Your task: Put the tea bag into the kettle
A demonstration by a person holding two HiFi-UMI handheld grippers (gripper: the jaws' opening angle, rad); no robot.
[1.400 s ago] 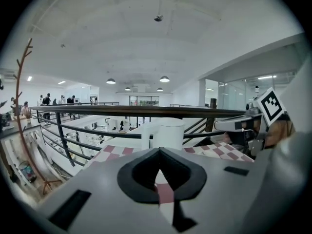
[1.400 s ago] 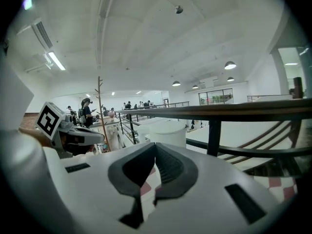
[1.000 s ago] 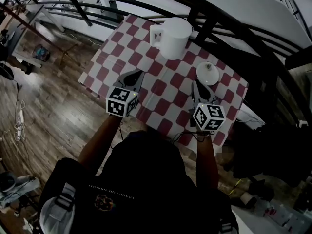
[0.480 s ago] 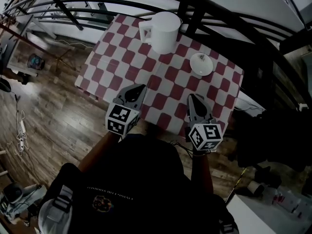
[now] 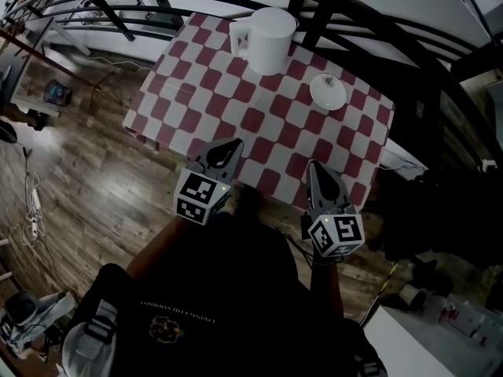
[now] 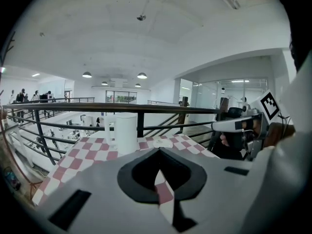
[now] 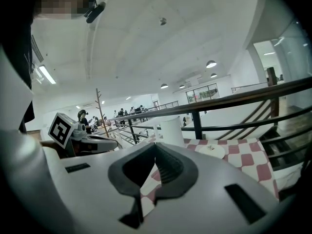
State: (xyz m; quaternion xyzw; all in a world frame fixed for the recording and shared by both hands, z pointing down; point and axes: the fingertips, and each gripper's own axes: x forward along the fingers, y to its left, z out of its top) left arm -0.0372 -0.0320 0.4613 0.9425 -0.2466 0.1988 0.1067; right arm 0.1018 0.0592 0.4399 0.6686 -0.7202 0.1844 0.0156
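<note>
Near the worktop's [image 5: 203, 93] front edge, you held the left gripper [image 5: 225, 146] and right gripper [image 5: 316, 168] side by side, tilted slightly down, fingers closed on nothing. Farther off, the tea bag [image 5: 330, 88] lay on a dish [image 5: 317, 99] beside the kettle [image 5: 271, 42]: light, limp, tearable, probably best pinched at its top.

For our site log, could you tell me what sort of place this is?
Probably a mezzanine overlooking a large open hall: a black railing runs behind the checkered table, and people stand far beyond it.
</note>
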